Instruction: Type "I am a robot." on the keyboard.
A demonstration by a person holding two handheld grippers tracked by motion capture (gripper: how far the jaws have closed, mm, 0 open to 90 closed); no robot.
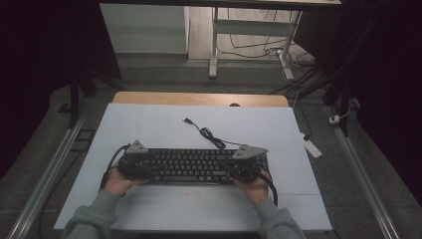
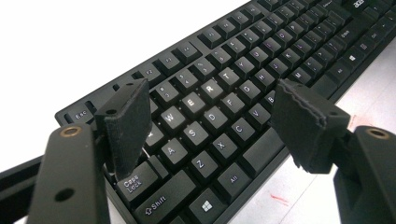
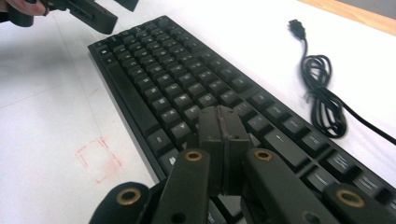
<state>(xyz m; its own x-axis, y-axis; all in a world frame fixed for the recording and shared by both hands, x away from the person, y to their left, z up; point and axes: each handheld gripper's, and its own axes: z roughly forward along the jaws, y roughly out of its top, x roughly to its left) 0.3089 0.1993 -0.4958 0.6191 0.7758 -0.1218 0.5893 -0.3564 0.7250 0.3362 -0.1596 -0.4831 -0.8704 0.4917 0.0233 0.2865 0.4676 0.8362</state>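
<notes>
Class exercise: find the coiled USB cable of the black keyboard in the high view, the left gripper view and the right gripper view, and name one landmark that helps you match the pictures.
High view: the USB cable lies on the white mat, just beyond the keyboard's far edge, near the middle.
Left gripper view: not in it.
Right gripper view: the cable is at the right, beside the keyboard.
Shared landmark: the keyboard.

The keyboard [image 1: 199, 166] lies on the table [image 1: 149, 129], its coiled cable [image 1: 211, 136] just behind it, toward the far edge.
</notes>
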